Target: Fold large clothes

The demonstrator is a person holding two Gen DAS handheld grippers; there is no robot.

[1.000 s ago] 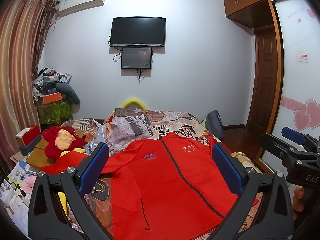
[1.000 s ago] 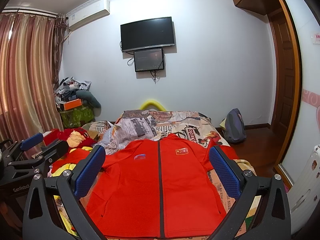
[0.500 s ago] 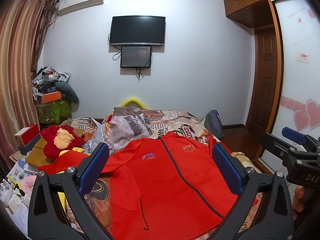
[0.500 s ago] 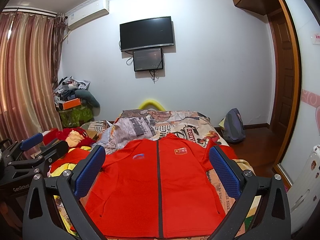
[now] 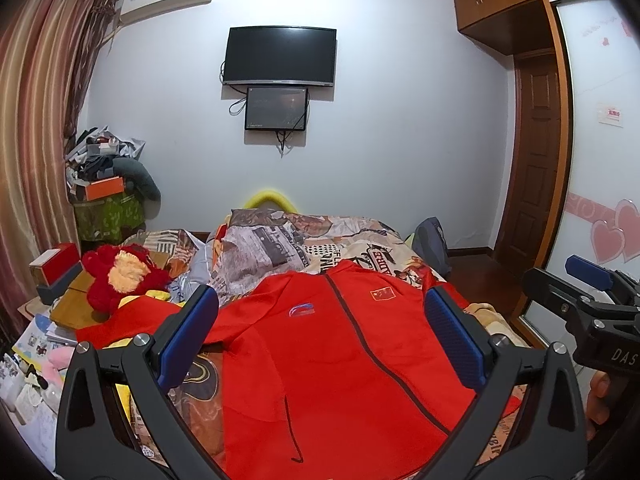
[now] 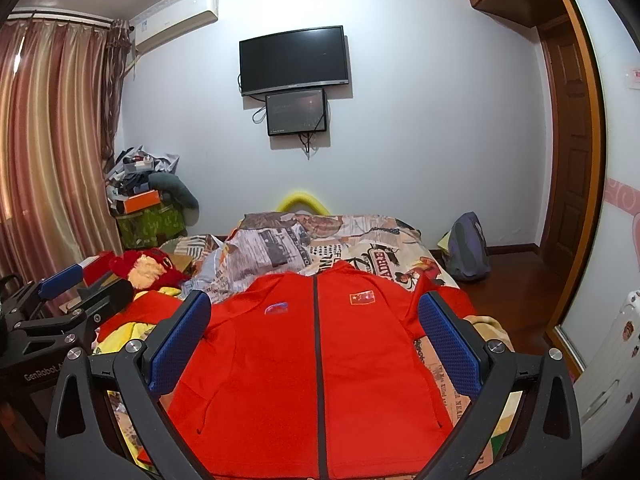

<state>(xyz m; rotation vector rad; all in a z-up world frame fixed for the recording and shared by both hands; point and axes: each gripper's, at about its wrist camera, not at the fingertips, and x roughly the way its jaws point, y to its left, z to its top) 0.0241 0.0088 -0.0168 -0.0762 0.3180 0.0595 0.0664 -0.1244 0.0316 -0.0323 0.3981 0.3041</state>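
Observation:
A large red zip-up jacket (image 5: 328, 364) lies flat, front up, on the bed, collar toward the far wall; it also shows in the right wrist view (image 6: 316, 368). Its left sleeve (image 5: 132, 320) stretches out to the left. My left gripper (image 5: 320, 336) is open and empty, held above the jacket's near part. My right gripper (image 6: 316, 340) is open and empty, centred over the zipper. Each gripper shows at the edge of the other's view: the right gripper (image 5: 588, 296) and the left gripper (image 6: 68, 304).
The bed has a newspaper-print cover (image 5: 304, 240). A red plush toy (image 5: 120, 276) and boxes lie at the left. A cluttered pile (image 5: 104, 188) stands by the curtain. A backpack (image 6: 466, 248) sits on the floor at right, near a wooden door (image 5: 532, 152).
Both views have shifted very slightly; the jacket and both grippers stay as they were, open and empty.

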